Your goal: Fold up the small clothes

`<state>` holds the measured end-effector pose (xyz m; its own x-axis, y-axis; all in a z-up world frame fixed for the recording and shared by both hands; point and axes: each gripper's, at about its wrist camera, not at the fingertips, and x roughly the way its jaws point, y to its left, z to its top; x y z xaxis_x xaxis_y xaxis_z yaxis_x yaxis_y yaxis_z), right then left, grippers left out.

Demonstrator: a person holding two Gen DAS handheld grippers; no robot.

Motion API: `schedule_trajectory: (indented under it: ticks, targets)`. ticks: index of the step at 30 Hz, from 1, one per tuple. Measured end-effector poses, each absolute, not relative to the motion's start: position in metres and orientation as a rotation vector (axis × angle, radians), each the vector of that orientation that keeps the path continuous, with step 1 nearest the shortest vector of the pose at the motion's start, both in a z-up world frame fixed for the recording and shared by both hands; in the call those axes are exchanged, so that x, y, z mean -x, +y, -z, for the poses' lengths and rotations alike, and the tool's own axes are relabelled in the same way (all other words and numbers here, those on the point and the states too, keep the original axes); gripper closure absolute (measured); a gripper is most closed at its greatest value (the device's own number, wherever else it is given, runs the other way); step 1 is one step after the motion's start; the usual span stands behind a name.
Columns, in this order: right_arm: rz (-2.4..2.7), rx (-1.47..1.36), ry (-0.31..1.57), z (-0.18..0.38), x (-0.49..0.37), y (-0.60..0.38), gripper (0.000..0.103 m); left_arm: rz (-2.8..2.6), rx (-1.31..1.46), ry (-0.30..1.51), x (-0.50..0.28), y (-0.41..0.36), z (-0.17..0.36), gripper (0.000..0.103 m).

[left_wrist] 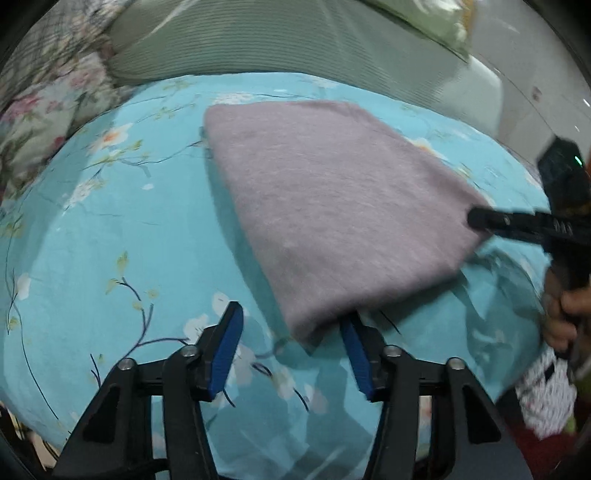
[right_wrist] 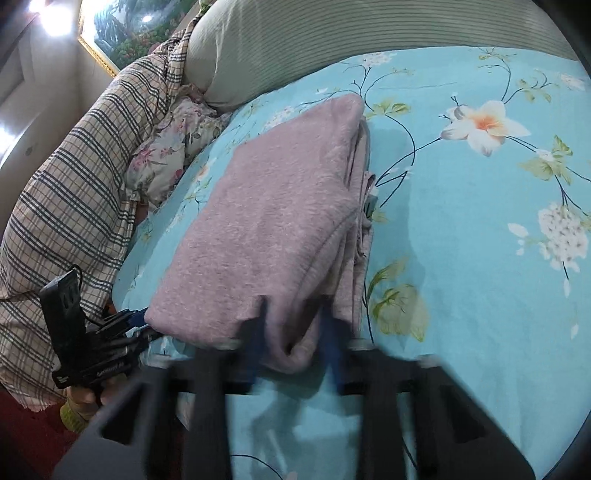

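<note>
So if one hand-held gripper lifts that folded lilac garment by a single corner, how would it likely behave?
The lilac garment would probably go floppy: it is soft knit and its corner already sags between the right hand-held gripper fingers. The fold would likely fall open, since loose layers show stacked along its edge. It looks light and fuzzy, so it should drag rather than slide freely on the floral sheet.

Bed cover: I see a turquoise cotton sheet [right_wrist: 480, 258] printed with white blossoms and dark twigs.
Far edge: a grey-green ribbed bolster [right_wrist: 332, 40].
Left edge: a checked beige quilt [right_wrist: 66, 206], touching a crumpled pink-flowered cloth [right_wrist: 173, 151].
Wall: gold-framed landscape painting [right_wrist: 129, 26].
</note>
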<state>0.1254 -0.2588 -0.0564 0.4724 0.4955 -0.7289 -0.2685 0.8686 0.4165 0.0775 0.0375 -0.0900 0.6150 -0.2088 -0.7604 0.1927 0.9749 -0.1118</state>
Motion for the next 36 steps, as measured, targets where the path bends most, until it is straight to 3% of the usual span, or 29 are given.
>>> schedule_trajectory:
  ticks: [3,6,11,15,20,26,27,28,29,32,36]
  targets:
    - [-0.47,-0.25,0.899,0.036,-0.119,-0.262,0.093,0.196,0.061,0.876,-0.08,0.044,0.09,0.085]
    - [-0.405,-0.174,0.935,0.041,-0.124,-0.263,0.094,0.192,0.023,0.872,-0.074,0.036,0.09,0.093]
    - [-0.334,-0.102,1.033,0.072,-0.129,-0.26,0.092,0.196,-0.015,0.897,-0.072,0.027,0.099,0.093]
    - [-0.312,-0.119,0.995,0.043,-0.12,-0.267,0.074,0.282,0.014,0.929,-0.066,0.042,0.091,0.09]
    - [-0.349,-0.208,0.861,-0.003,-0.133,-0.257,0.074,0.394,0.035,0.843,-0.053,0.061,0.049,0.09]
    - [-0.369,-0.208,0.945,0.03,-0.193,-0.205,0.074,0.504,0.12,0.816,-0.094,0.037,0.044,0.09]
    - [-0.341,-0.194,0.966,0.039,-0.199,-0.204,0.077,0.518,0.119,0.829,-0.097,0.033,0.049,0.09]
    - [-0.305,-0.172,0.98,0.049,-0.206,-0.206,0.095,0.532,0.111,0.853,-0.102,0.026,0.058,0.09]
    - [-0.256,-0.151,0.99,0.059,-0.215,-0.21,0.103,0.536,0.099,0.888,-0.106,0.02,0.071,0.09]
    - [-0.251,-0.182,0.98,0.064,-0.223,-0.221,0.103,0.503,0.123,0.949,-0.117,0.017,0.104,0.091]
    - [-0.239,-0.126,0.967,0.061,-0.224,-0.218,0.103,0.495,0.151,0.946,-0.121,0.015,0.103,0.092]
